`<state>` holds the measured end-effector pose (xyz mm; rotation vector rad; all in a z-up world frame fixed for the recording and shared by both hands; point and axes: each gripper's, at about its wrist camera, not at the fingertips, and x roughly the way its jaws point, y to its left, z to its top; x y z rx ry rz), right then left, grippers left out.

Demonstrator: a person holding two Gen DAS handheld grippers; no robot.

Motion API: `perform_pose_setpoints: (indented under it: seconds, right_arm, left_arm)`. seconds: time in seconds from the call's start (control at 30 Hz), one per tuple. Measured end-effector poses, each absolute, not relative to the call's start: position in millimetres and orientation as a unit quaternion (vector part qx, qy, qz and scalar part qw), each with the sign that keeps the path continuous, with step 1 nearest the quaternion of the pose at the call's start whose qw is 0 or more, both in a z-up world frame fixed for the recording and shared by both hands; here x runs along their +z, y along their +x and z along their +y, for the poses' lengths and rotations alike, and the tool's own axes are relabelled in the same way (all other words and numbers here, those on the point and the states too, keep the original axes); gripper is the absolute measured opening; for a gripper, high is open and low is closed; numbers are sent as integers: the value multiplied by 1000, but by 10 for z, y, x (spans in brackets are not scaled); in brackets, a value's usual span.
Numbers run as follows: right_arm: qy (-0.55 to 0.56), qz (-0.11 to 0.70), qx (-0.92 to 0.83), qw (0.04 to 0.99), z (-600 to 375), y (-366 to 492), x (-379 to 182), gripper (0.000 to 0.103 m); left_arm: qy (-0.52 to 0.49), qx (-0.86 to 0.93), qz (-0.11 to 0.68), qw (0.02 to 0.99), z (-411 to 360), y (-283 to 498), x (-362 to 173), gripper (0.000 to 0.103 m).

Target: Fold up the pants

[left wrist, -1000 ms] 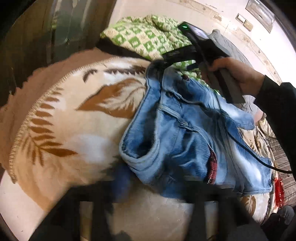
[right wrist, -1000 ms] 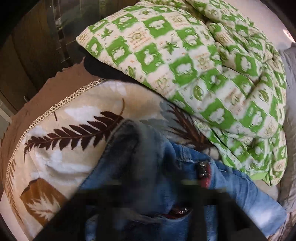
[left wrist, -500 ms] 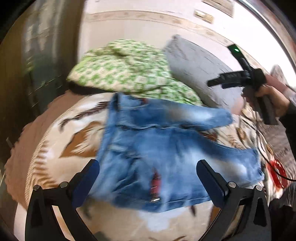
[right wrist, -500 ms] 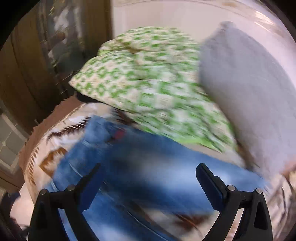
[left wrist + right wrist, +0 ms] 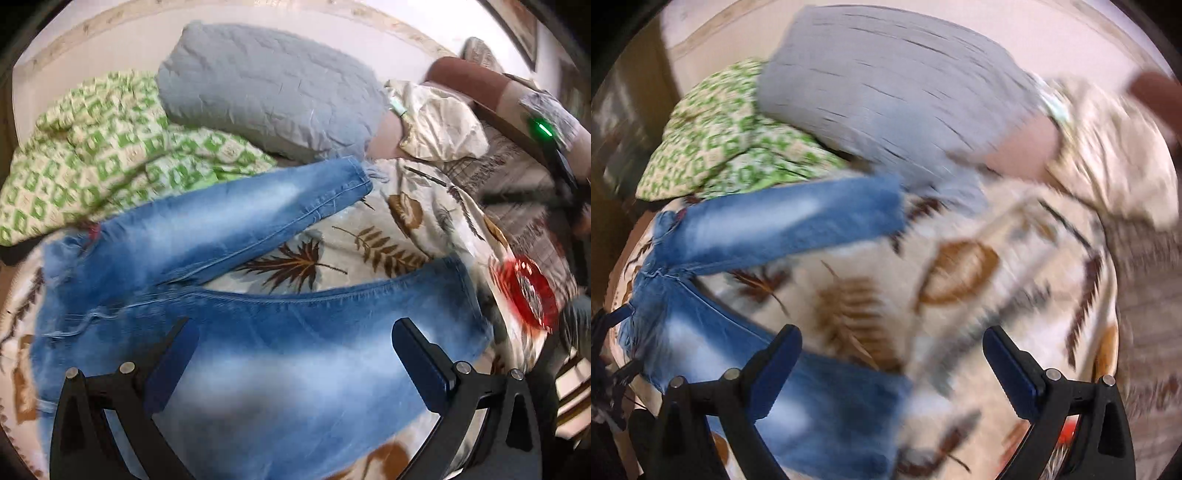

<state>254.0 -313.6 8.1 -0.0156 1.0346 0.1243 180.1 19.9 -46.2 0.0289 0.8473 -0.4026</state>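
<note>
Left wrist view: the left gripper [image 5: 295,347] hovers with its jaws spread wide and empty above the pants [image 5: 236,332], blue jeans lying flat on a leaf-print blanket [image 5: 369,236]; the two legs splay apart in a V toward the right, waist at the left; the near leg passes under the gripper, the far leg ends just beside a grey pillow [image 5: 266,85]; a green checked quilt [image 5: 96,147] lies at the waist end, touching the far leg; only this view shows a red object [image 5: 532,295] at the blanket's right edge and the dark body of the other tool with a green light [image 5: 541,129].

Right wrist view, heavily blurred: the right gripper [image 5: 892,350] is likewise spread and holds nothing; it hangs over bare blanket [image 5: 960,273] between and past the leg ends; the pants [image 5: 783,221] occupy the left half, one hem under the left finger [image 5: 775,365]; grey pillow [image 5: 897,85] and quilt [image 5: 731,147] lie behind; a beige cushion [image 5: 1119,155] shows at the right.
</note>
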Motion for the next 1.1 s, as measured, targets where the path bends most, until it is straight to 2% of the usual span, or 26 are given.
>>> perform_pose_setpoints:
  seconds: [0.13,0.27,0.53,0.67,0.8,0.87,1.1]
  right_arm:
    - [24,493,44,869,-3452,2304,-66,100]
    - [39,491,47,869,-3531,2291,-179,100]
    - [55,478,88,872,-3252,2701,-48,100]
    - [38,489,109,865,-3017,2968,79,100]
    - [45,506,110,854,-2867,3286,107,100]
    - [58,520,107,846,-2816,3500,45,100]
    - [98,561,80,818,-2769,4283,-360,100]
  left_arm:
    - [-32,-150,438,886,215,2008,-577,103]
    - [-24,-123,432,893,326,2058,-438,103]
    - [114,-111,364,918,287,2126,521,103]
    - [179,-168,376,893,123,2444,747,103]
    - [272,-196,385,860,-53,2882,547,103]
    - [305,-195,400,842,-118,3198,283,103]
    - [298,-195,450,819,-208,3992,-472,103]
